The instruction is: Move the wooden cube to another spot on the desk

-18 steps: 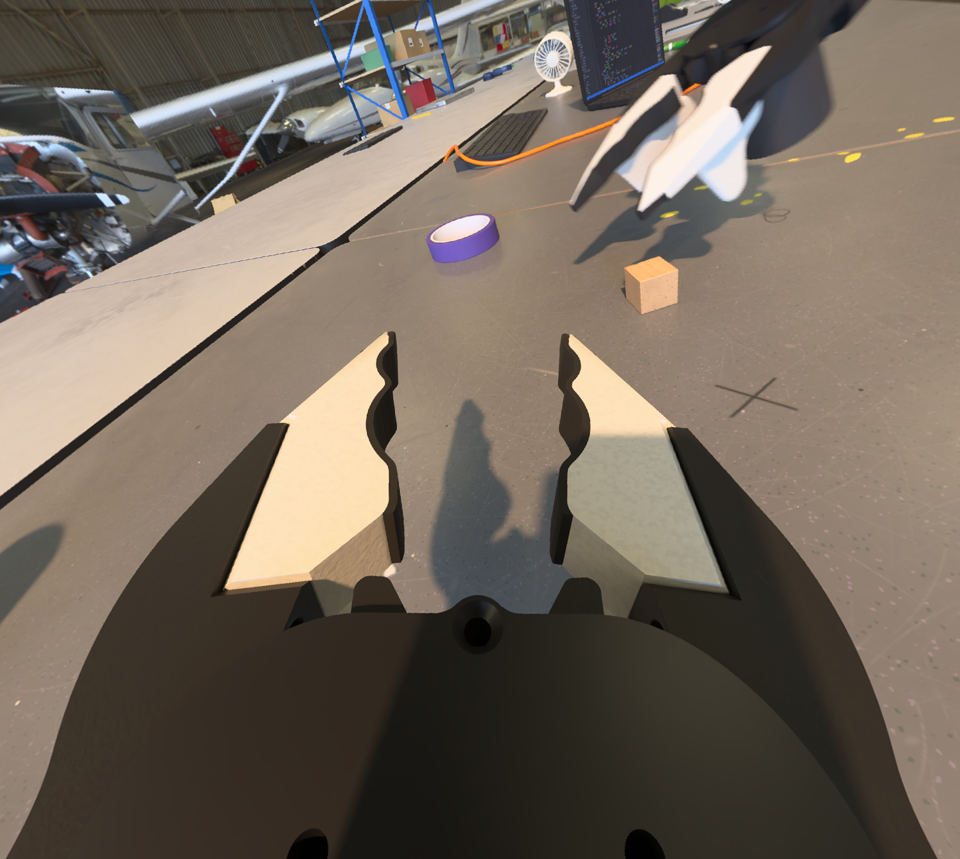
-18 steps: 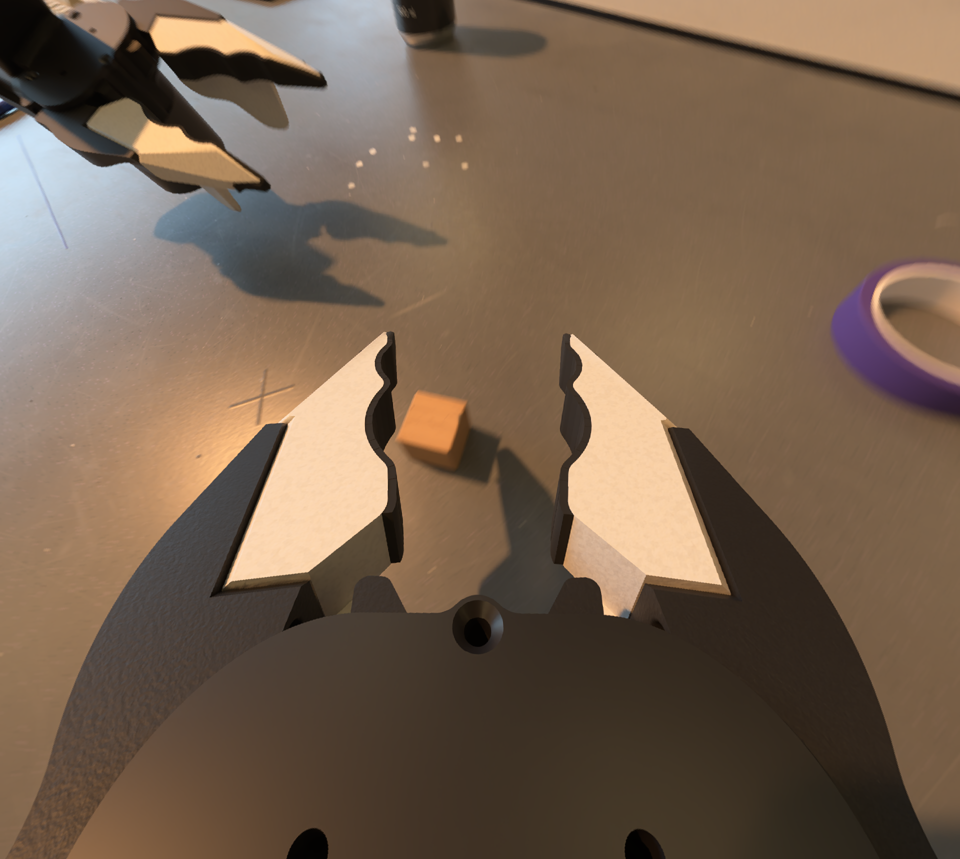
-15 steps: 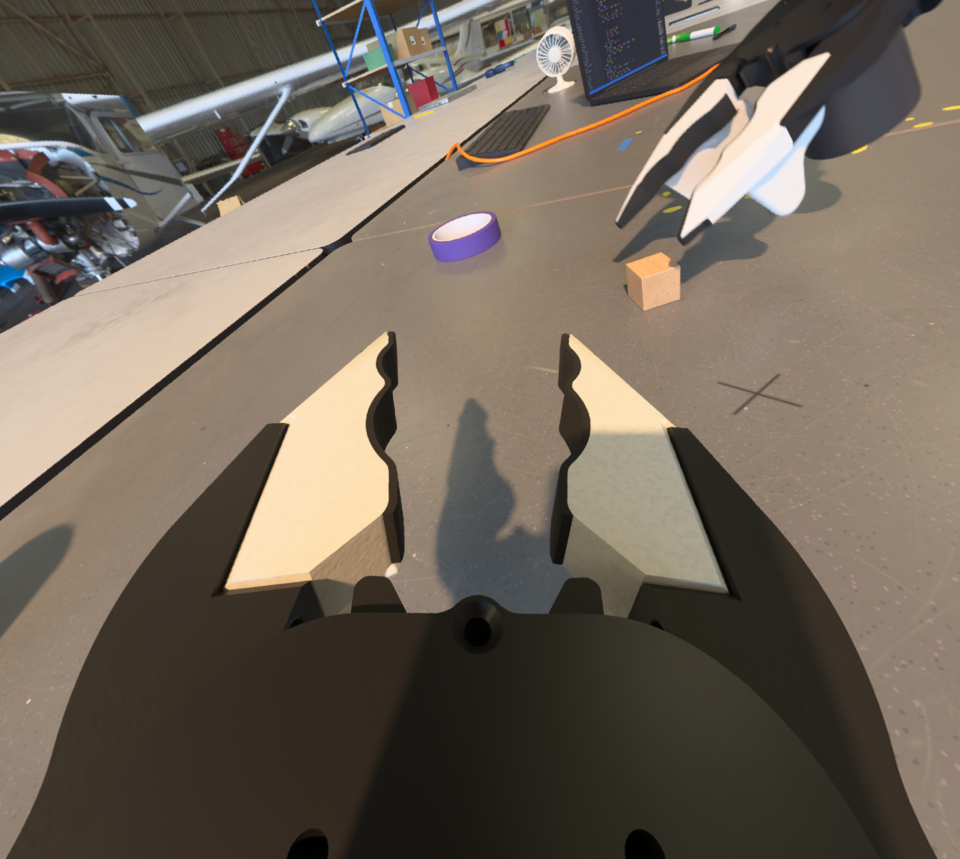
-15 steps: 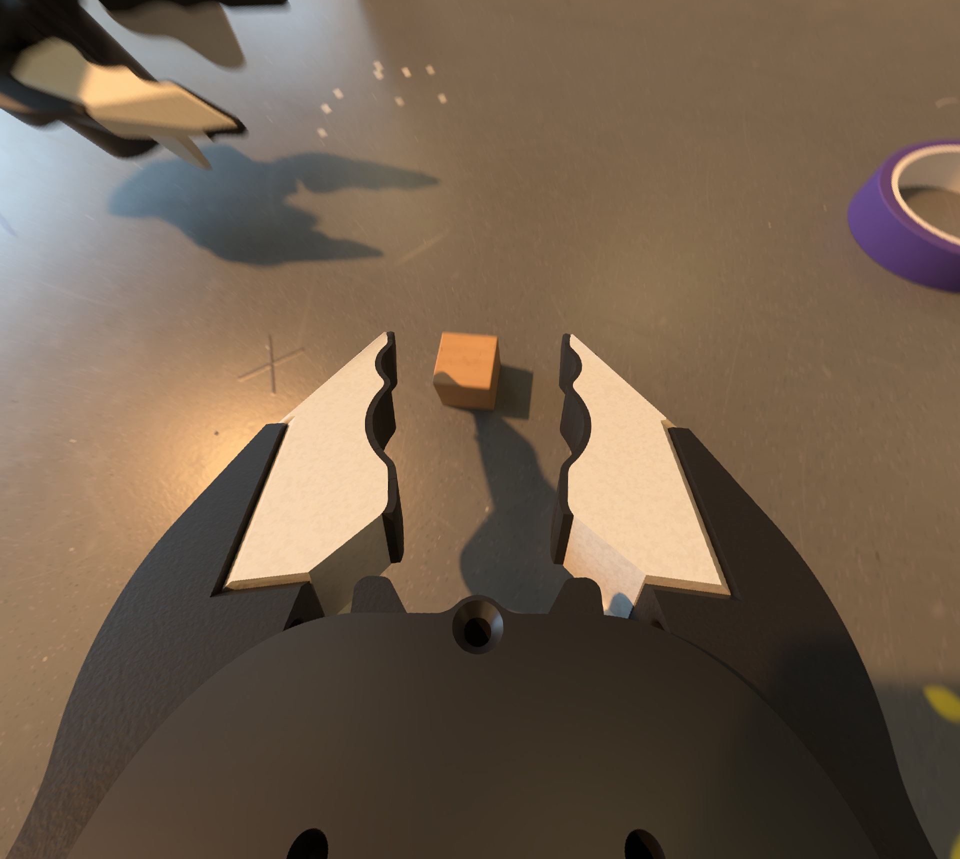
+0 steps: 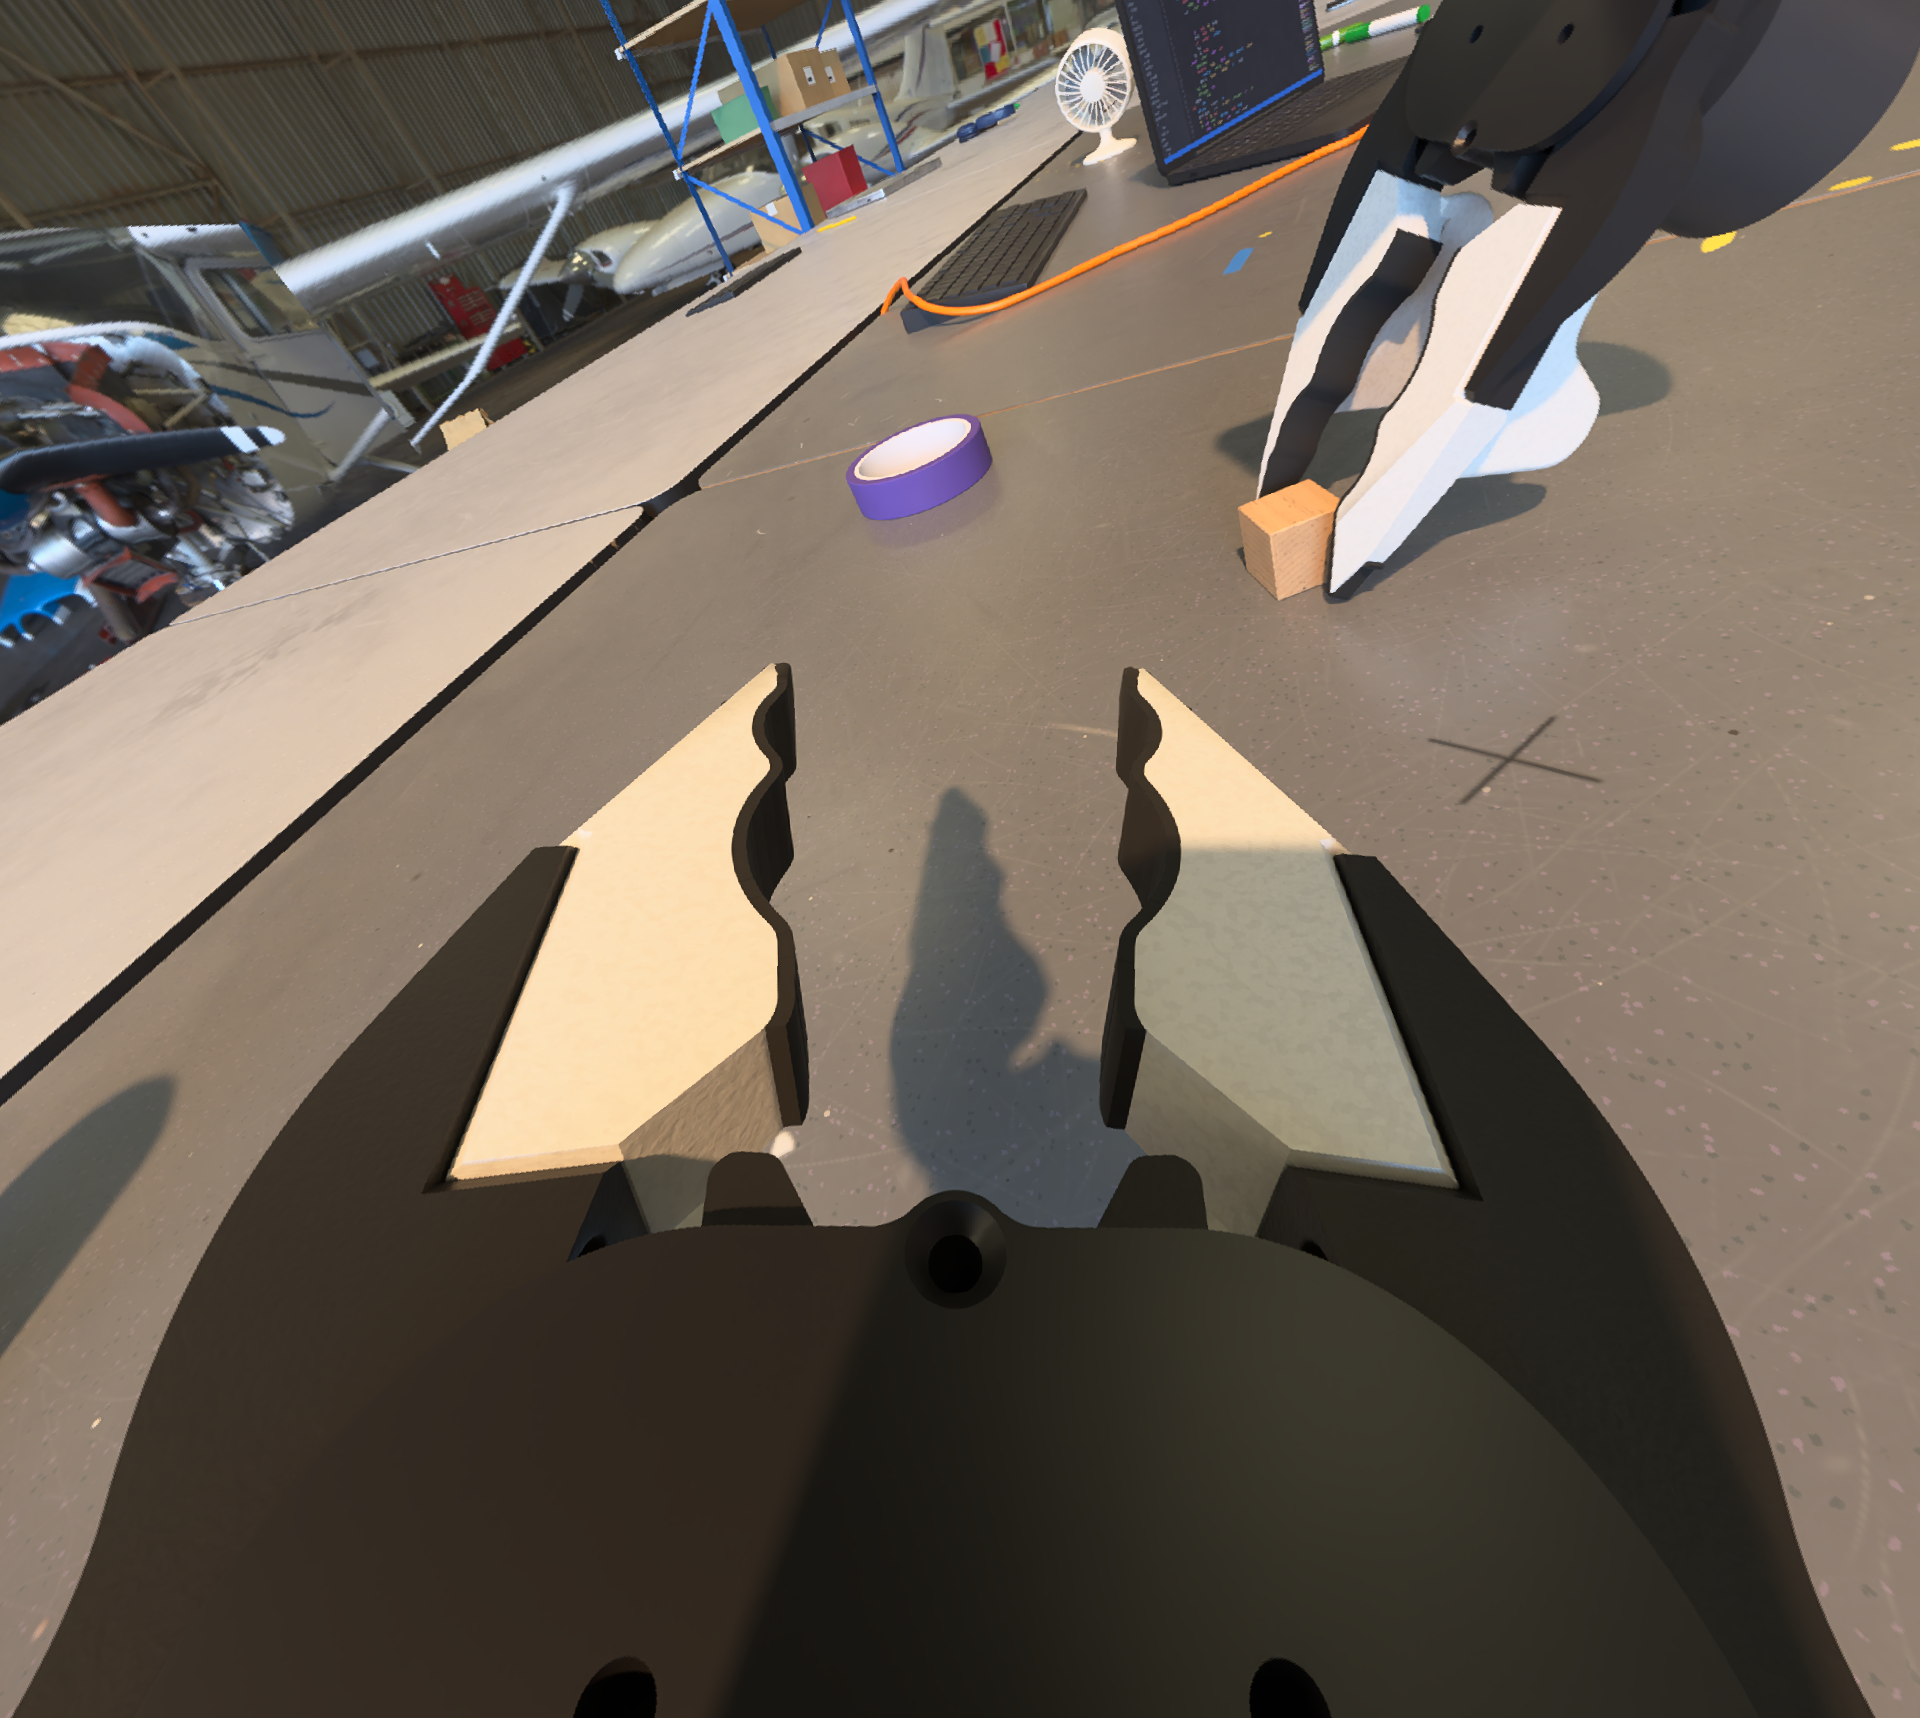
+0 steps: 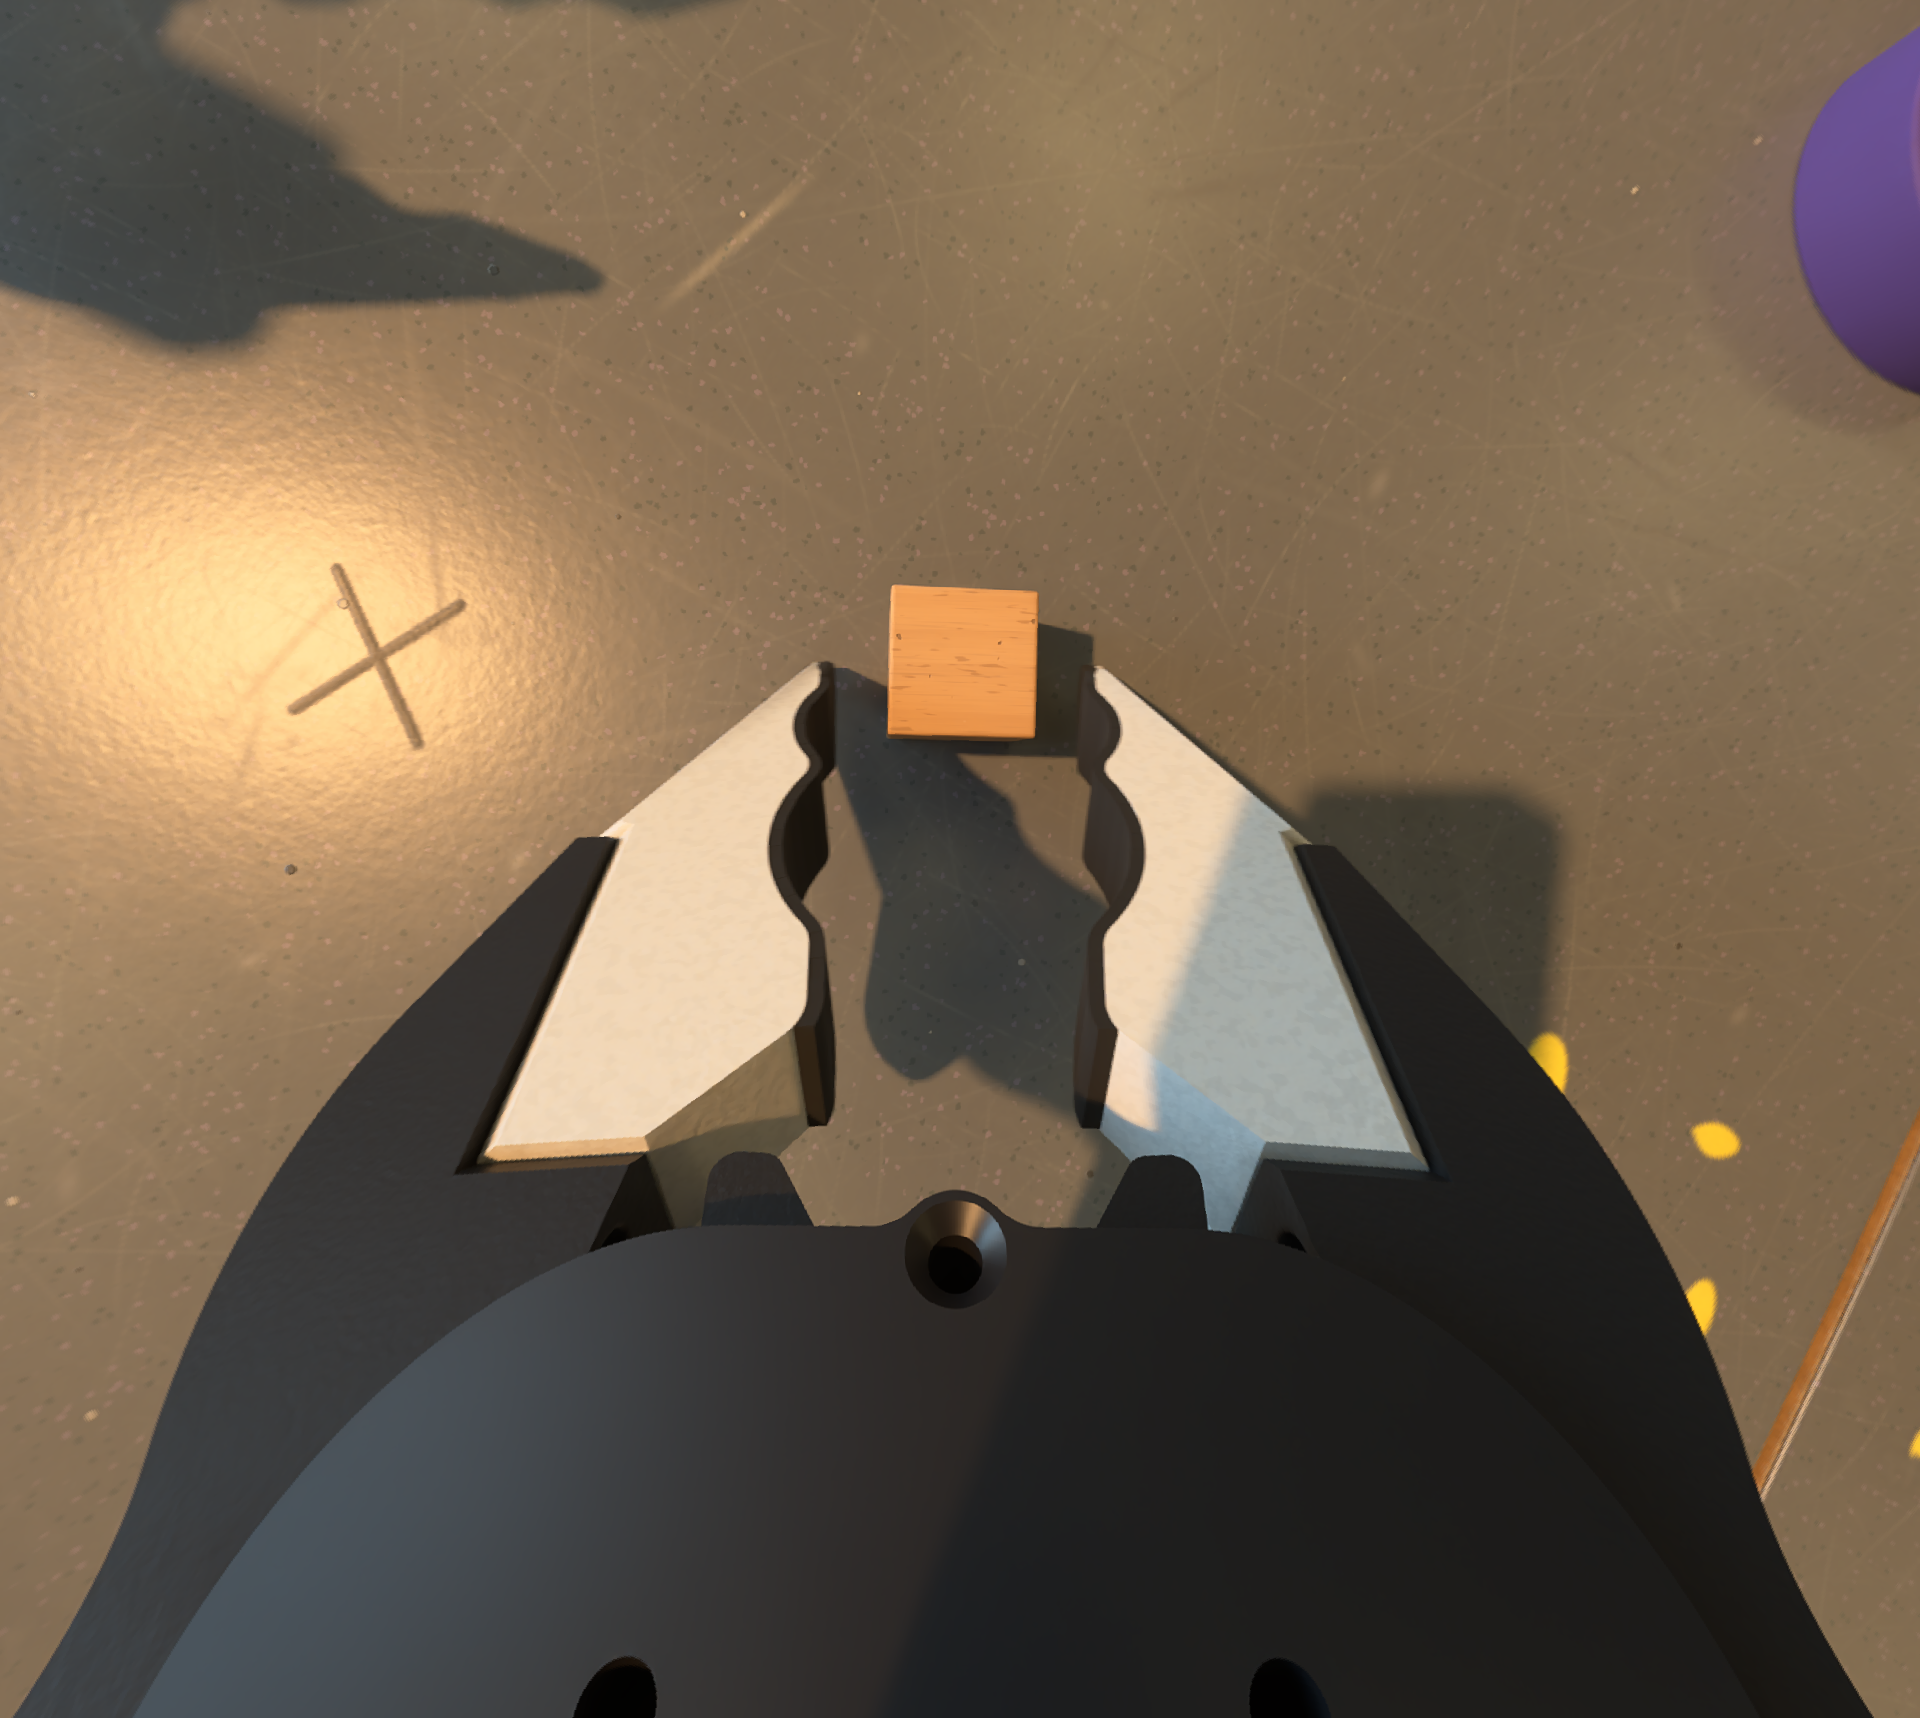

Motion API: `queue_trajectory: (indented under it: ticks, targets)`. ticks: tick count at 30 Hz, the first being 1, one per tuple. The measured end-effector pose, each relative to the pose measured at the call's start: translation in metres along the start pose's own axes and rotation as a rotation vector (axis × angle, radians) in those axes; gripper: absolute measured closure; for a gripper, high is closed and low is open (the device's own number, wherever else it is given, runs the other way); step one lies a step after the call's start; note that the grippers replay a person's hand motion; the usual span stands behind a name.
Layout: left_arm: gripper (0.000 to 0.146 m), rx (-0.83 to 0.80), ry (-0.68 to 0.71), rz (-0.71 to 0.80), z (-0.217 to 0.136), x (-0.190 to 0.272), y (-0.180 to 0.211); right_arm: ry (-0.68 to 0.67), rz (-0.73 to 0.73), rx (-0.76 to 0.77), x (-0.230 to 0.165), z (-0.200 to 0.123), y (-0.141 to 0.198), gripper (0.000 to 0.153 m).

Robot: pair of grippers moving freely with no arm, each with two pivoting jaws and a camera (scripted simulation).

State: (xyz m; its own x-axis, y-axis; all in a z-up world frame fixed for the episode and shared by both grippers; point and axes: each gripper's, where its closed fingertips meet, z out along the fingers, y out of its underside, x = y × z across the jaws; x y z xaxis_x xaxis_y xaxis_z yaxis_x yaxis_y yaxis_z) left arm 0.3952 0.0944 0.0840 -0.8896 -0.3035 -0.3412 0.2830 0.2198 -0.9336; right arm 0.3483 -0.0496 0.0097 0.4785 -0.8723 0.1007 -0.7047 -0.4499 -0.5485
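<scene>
The small wooden cube (image 6: pixel 963 662) rests on the grey desk (image 6: pixel 1247 473). My right gripper (image 6: pixel 958 676) points almost straight down over it, jaws open, one fingertip on each side of the cube with a narrow gap on both sides. In the left wrist view the cube (image 5: pixel 1286 541) sits at the right gripper's (image 5: pixel 1309 530) fingertips, which reach down to the desk. My left gripper (image 5: pixel 954 681) is open and empty, low over the desk, to the near left of the cube.
A purple tape roll (image 5: pixel 920 468) lies left of the cube and also shows at the right wrist view's edge (image 6: pixel 1870 214). An X mark (image 6: pixel 376 655) is scratched on the desk nearby. A keyboard (image 5: pixel 1003 245), orange cable (image 5: pixel 1143 240), fan (image 5: pixel 1091 89) and laptop (image 5: pixel 1210 16) stand farther back.
My right gripper has tilted to point down and dropped over the cube, with its jaws narrowed around it. The left gripper has stayed where it was.
</scene>
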Motion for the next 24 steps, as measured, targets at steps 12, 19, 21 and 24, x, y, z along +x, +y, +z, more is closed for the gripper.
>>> queue_trajectory:
  ticks: [12,19,21,24]
  targets:
    - [0.083,0.055,-0.002,-0.028,-0.004,-0.003,-0.006,-0.478,0.159,0.605,-0.018,-0.043,-0.102,0.126]
    - [0.083,0.074,-0.01,0.014,-0.007,-0.001,-0.01,-1.093,0.457,0.728,-0.019,-0.04,-0.128,0.126]
    - [0.083,0.074,-0.008,0.031,-0.007,0.001,-0.011,-1.197,0.515,0.727,-0.02,-0.039,-0.128,0.126]
    - [0.083,0.064,-0.006,0.048,-0.005,0.003,-0.01,-1.268,0.541,0.715,-0.025,-0.038,-0.127,0.126]
